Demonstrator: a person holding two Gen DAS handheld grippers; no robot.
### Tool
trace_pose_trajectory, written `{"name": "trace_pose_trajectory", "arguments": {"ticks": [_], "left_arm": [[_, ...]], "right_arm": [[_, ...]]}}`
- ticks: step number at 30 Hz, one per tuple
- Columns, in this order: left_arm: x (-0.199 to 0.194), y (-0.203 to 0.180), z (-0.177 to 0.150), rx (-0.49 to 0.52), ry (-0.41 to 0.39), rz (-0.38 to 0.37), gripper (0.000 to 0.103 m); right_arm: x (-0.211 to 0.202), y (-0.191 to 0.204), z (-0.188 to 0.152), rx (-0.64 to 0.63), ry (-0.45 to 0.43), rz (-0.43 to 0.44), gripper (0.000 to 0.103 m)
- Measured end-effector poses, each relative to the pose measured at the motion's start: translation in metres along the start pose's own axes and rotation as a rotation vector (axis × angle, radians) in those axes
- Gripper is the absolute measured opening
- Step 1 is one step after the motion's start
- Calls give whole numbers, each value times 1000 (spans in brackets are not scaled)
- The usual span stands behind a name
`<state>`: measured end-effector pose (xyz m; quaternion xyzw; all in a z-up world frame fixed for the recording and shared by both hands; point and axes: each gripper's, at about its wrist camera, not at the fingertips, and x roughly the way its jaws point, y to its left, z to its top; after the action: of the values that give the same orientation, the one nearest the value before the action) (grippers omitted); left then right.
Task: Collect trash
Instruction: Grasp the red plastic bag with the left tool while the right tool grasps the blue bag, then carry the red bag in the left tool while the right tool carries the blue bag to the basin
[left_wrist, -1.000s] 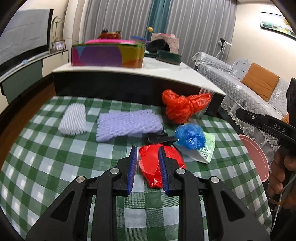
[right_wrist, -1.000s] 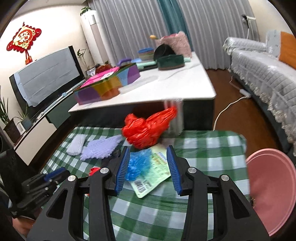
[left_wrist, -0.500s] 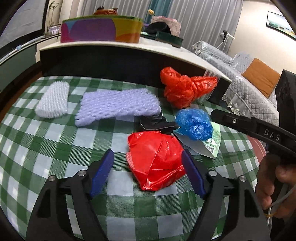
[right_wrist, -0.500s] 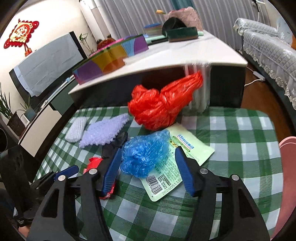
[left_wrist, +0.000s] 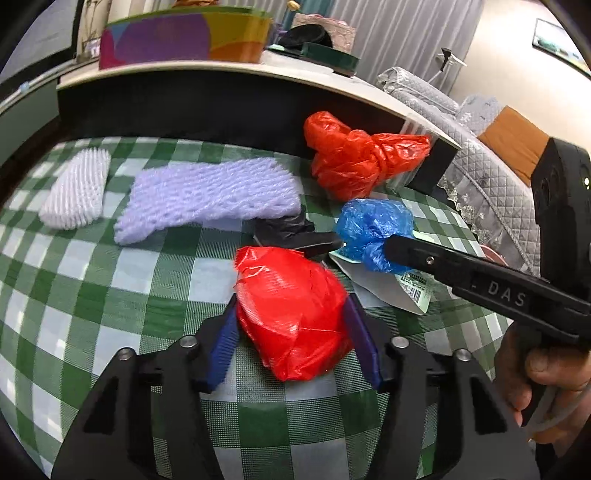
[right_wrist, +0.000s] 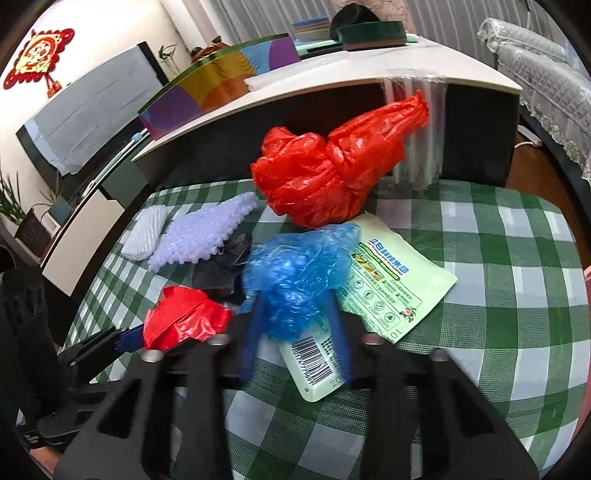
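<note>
The left gripper (left_wrist: 291, 332) has just been closing, and its blue pads now press both sides of the red bag (left_wrist: 295, 310) lying on the checked cloth (left_wrist: 110, 295). The right gripper (right_wrist: 295, 328) has also just been closing and squeezes the blue bag (right_wrist: 295, 280), which rests on a green packet (right_wrist: 391, 291) just right of the red bag.

- The left tool (left_wrist: 291, 332) is black plastic with two arms, and each arm has triangle holes cut in it.
- Its two fingers (left_wrist: 221, 343) wear dark blue ribbed pads.
- Round silver screws (left_wrist: 187, 340) sit on the arms.
- The right tool (right_wrist: 295, 332) looks the same.
- From the side it is long and black, with the white letters "DAS" (left_wrist: 506, 291).
- A thin pale cord (left_wrist: 561, 410) hangs by the hand (left_wrist: 546, 376).
</note>
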<state>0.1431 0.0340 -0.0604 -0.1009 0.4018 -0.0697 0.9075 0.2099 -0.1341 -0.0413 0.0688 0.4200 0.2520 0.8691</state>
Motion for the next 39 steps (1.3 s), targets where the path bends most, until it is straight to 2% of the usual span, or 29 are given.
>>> {"name": "trace_pose_trajectory", "arguments": {"ticks": [2,5,16,28,39], "left_arm": [[-4,-3,1,9,-16,-3,45],[-9,-4,4,20,-34,4,40],[-30,-18,11,77,-107,58,34],[-49,-39,12,115,-170,79,33],[-68,-67,14,140,-229,65,33]], "right_arm": [[-5,0,2,-2,-13,2,11],[-18,0,5,-7,-46,0,9],[-60,1,2,-68,-123,-51,8],[-115,-8,-12,-91,-203,-114,8],[-164,-26,-22,-76,-273,-169,8]]}}
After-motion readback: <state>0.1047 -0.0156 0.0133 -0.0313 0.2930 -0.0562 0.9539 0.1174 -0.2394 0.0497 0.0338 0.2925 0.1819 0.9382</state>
